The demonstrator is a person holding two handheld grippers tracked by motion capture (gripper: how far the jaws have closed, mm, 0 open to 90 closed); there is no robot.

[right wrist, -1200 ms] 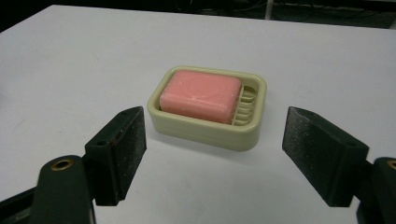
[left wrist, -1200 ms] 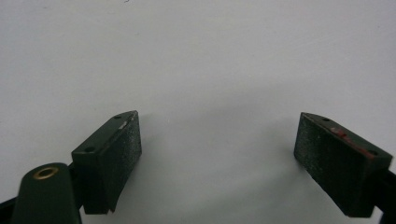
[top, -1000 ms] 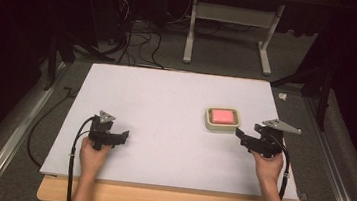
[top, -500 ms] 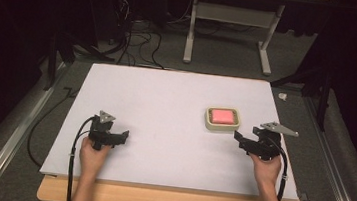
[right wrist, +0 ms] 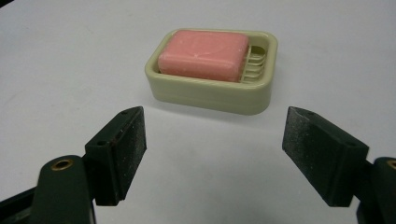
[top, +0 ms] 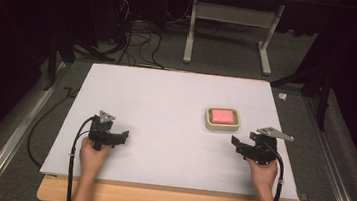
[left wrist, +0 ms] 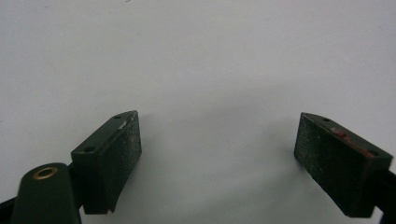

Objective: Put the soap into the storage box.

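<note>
- No legible text, label, brand mark, number or sign appears on any surface in the three views.
- The pink rectangular bar of soap (right wrist: 203,55) and the cream plastic soap dish (right wrist: 212,91) that holds it carry no readable marking.
- The white flat worktop (top: 166,104) is unmarked.
</note>
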